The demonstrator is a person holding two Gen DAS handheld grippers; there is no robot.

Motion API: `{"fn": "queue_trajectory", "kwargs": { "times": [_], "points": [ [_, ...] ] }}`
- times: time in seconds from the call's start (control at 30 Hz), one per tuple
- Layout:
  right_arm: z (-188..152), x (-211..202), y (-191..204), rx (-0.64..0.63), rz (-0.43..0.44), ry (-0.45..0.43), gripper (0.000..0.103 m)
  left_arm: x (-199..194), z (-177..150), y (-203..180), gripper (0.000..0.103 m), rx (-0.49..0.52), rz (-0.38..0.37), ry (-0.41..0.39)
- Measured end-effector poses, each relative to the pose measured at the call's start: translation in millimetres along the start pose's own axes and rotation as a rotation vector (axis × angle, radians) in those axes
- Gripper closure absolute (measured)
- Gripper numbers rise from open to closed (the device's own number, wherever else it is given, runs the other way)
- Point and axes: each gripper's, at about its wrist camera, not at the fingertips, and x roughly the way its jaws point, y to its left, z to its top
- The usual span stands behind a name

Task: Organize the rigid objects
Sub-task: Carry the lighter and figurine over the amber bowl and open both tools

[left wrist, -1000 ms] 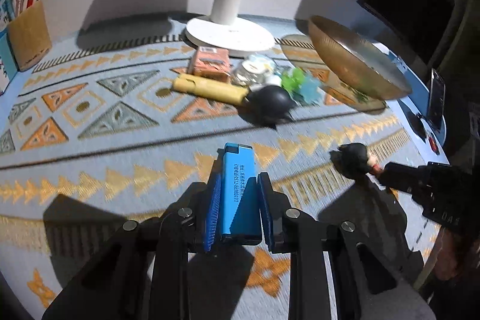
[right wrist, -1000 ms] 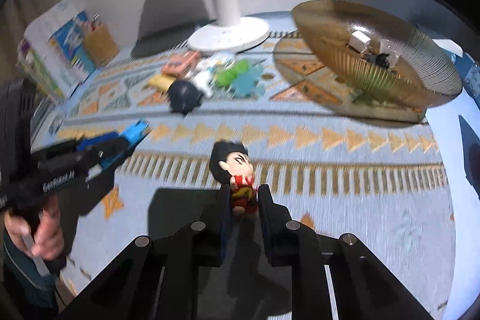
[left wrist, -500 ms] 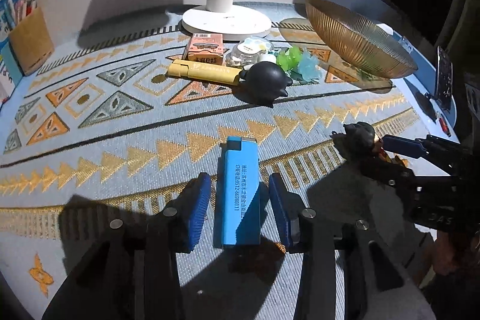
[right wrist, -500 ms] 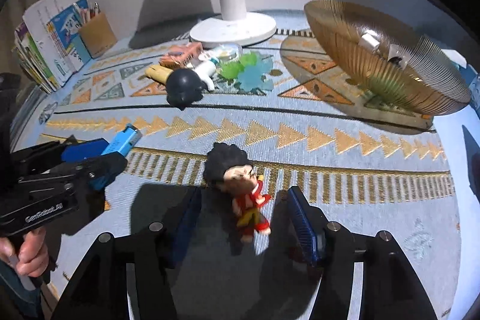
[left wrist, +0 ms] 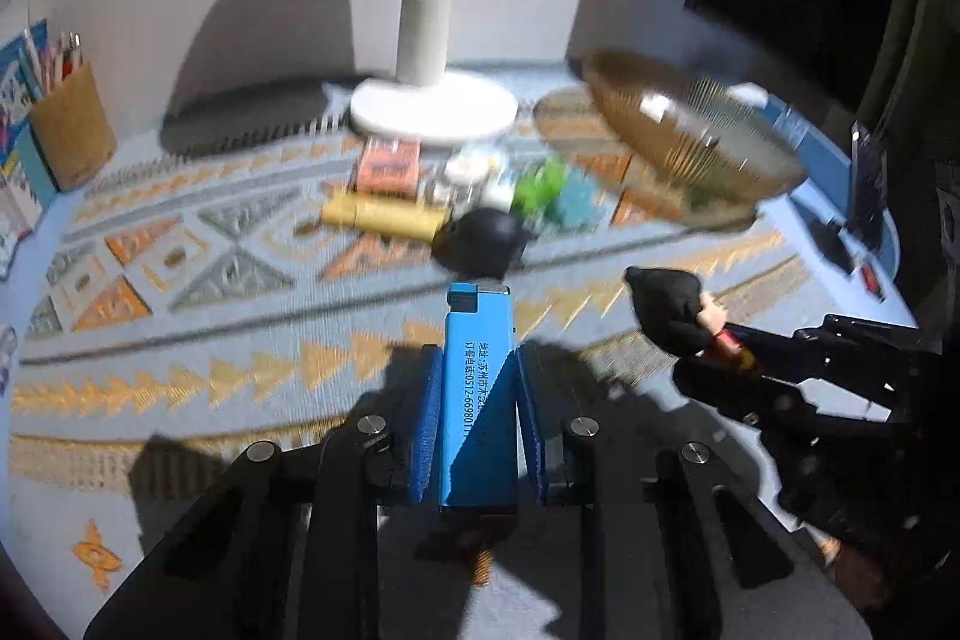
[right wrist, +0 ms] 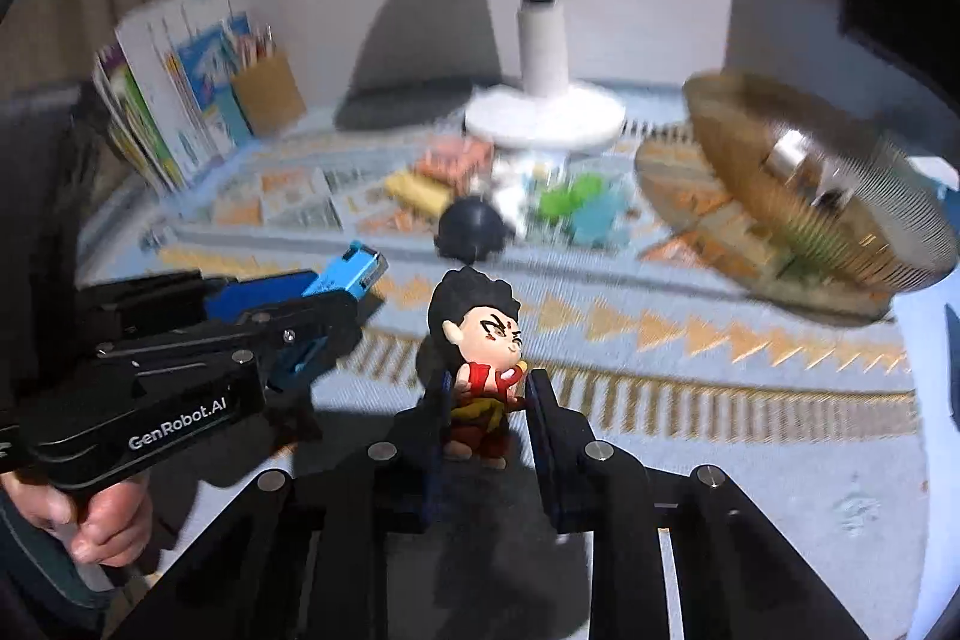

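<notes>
Blue plastic marks the lighter (left wrist: 477, 394), a flat oblong with printed lettering down its face, clamped between the blue pads of the left gripper (left wrist: 477, 415); its fingers (left wrist: 425, 424) have just closed onto the lighter's two long sides and press on them, the capped end pointing to twelve o'clock in the left wrist view. At three o'clock from it the right gripper (right wrist: 485, 421) has likewise just closed, its fingers (right wrist: 543, 424) pinching the waist of a small figurine (right wrist: 480, 358) with black hair and a red top, which stands upright between them. Both things sit above a patterned cloth (left wrist: 198, 292), pale blue with orange triangles, that covers the table. In the right wrist view a hand (right wrist: 90, 517) at eight o'clock grips the handle of the left gripper. Toward twelve o'clock on the cloth lies a loose cluster: a black rounded object (left wrist: 480, 244), a yellow tube (left wrist: 384, 217), an orange box (left wrist: 387, 166), and green and teal pieces (left wrist: 558, 196) too blurred to name with confidence. Behind them stands the round white base of a lamp (left wrist: 433, 112). At two o'clock an amber ribbed bowl (right wrist: 798, 202) is tilted on its edge, with what may be a couple of small items inside. At ten o'clock a tan pen cup (left wrist: 72, 130) holds pens beside upright books (right wrist: 174, 100).
</notes>
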Motion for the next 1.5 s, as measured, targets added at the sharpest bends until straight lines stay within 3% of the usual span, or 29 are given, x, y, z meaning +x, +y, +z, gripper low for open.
{"fn": "queue_trajectory", "kwargs": {
  "times": [0.13,0.33,0.53,0.73,1.03,1.43,1.5],
  "points": [
    [20.2,-46.0,-19.2,0.035,-0.038,-0.110,0.079,-30.9,23.9,-18.5,0.082,0.033,-0.021,-0.091],
    [58.5,-131.6,-70.8,0.061,-0.244,-0.284,0.079,-73.8,79.0,-55.8,0.082,0.100,-0.075,-0.243],
    [93.1,-170.7,-132.6,0.148,-0.409,-0.329,0.079,-69.0,145.0,-102.4,0.082,0.165,-0.183,-0.291],
    [104.9,-139.2,-195.3,0.284,-0.358,-0.219,0.079,2.8,181.5,-143.2,0.082,0.177,-0.249,-0.171],
    [92.2,-72.2,-231.1,0.341,-0.293,-0.076,0.079,105.1,170.3,-148.5,0.082,0.130,-0.225,0.019],
    [81.8,-21.7,-251.7,0.382,-0.339,0.052,0.079,155.6,162.1,-158.9,0.082,0.125,-0.215,0.123],
    [79.9,-20.6,-257.4,0.408,-0.340,0.060,0.078,157.7,163.2,-157.0,0.070,0.116,-0.224,0.138]
  ]
}}
